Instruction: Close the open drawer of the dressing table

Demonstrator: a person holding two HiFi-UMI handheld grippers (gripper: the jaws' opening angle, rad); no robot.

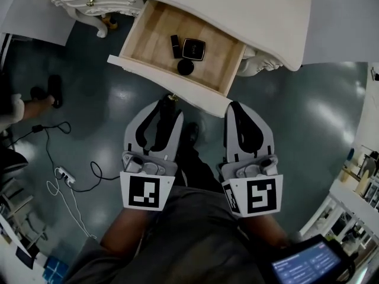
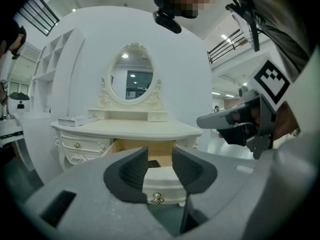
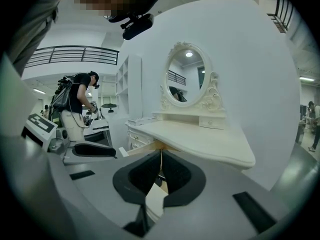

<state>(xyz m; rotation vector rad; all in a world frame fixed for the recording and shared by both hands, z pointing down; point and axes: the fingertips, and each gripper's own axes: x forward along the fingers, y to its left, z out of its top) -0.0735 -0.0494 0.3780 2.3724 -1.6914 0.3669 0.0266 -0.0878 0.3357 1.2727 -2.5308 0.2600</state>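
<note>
The cream dressing table (image 1: 249, 10) stands ahead with its wooden drawer (image 1: 160, 74) pulled out. Inside lie a black compact (image 1: 193, 49), a dark lipstick (image 1: 176, 45) and a round black lid (image 1: 185, 67). My left gripper (image 1: 167, 106) hovers just short of the drawer front, near its brass knob (image 1: 172, 97). In the left gripper view this gripper (image 2: 160, 159) is open, and the drawer front (image 2: 161, 185) with its knob (image 2: 157, 198) shows through the gap, untouched. My right gripper (image 1: 235, 109) hangs off the drawer's right corner. Its pads meet in the right gripper view, so the right gripper (image 3: 161, 158) is shut and empty.
A white power strip with black cables (image 1: 62, 174) lies on the dark floor at left, beside someone's feet (image 1: 47, 93). Shelves with bottles (image 1: 362, 181) stand at right. An oval mirror (image 2: 132, 80) tops the table. A person (image 3: 79, 104) works in the background.
</note>
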